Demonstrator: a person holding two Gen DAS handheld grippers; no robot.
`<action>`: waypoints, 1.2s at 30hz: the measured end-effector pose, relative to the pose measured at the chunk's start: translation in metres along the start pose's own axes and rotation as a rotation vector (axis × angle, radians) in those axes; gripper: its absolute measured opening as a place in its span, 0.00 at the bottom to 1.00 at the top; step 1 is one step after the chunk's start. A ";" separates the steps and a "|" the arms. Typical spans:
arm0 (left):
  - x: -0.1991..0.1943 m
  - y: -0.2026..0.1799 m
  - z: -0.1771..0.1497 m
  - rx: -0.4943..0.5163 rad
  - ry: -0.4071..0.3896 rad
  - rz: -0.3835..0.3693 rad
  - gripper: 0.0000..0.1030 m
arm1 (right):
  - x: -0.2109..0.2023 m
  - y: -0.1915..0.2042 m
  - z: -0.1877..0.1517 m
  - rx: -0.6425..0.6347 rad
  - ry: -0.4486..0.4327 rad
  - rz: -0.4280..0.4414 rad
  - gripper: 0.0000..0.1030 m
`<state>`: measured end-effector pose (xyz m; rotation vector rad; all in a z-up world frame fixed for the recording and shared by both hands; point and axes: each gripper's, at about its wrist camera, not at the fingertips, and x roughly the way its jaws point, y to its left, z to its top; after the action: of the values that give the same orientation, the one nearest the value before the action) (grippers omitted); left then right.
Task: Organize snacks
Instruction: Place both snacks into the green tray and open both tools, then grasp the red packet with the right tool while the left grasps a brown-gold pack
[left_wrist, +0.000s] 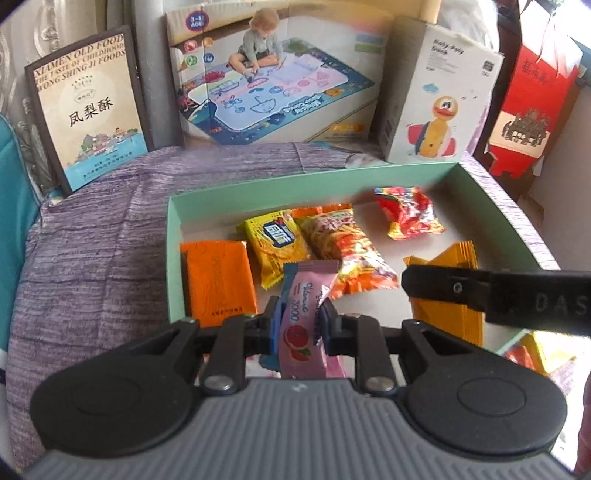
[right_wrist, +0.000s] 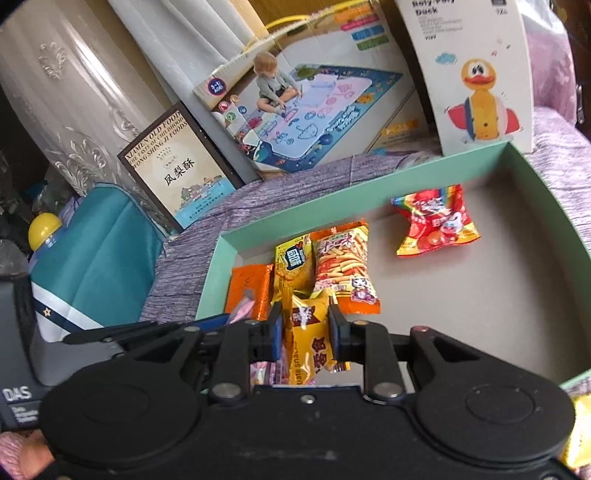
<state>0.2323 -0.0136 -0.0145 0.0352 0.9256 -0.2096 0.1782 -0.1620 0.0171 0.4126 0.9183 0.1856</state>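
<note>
The left gripper is closed on a pink grapefruit-print sachet, its blue pads pinching the packet on both sides so that it stands upright between them, above the near edge of the mint-green box. The right gripper is likewise clamped on a yellow snack packet, held upright over the near part of the same box; in the left wrist view the right gripper's black finger reaches in from the right, over the yellow packet. On the box's grey floor, near the left wall, lies a flat orange packet, with a small yellow chip bag just beside it on the right and a french-fry snack bag touching that one. A red candy bag lies apart from the row, toward the far right corner. The box rests on a purple striped cloth. Standing behind it at the far side are a pineapple-cake box on the left, a doodle-mat toy box in the middle and a roly-poly duck box on the right, with a red carton farther right. A teal bag sits at the left beyond the cloth, seen from the right wrist.
</note>
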 end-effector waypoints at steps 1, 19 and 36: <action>0.004 0.000 0.002 0.001 0.002 0.009 0.24 | 0.004 -0.001 0.002 0.014 0.006 0.004 0.32; -0.004 0.000 -0.009 -0.013 0.001 0.100 1.00 | -0.014 -0.009 -0.003 0.023 -0.017 -0.029 1.00; -0.059 -0.063 -0.084 0.133 0.014 0.005 1.00 | -0.099 -0.040 -0.058 0.068 -0.039 -0.084 1.00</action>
<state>0.1193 -0.0551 -0.0147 0.1625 0.9239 -0.2662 0.0712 -0.2152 0.0418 0.4388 0.9034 0.0696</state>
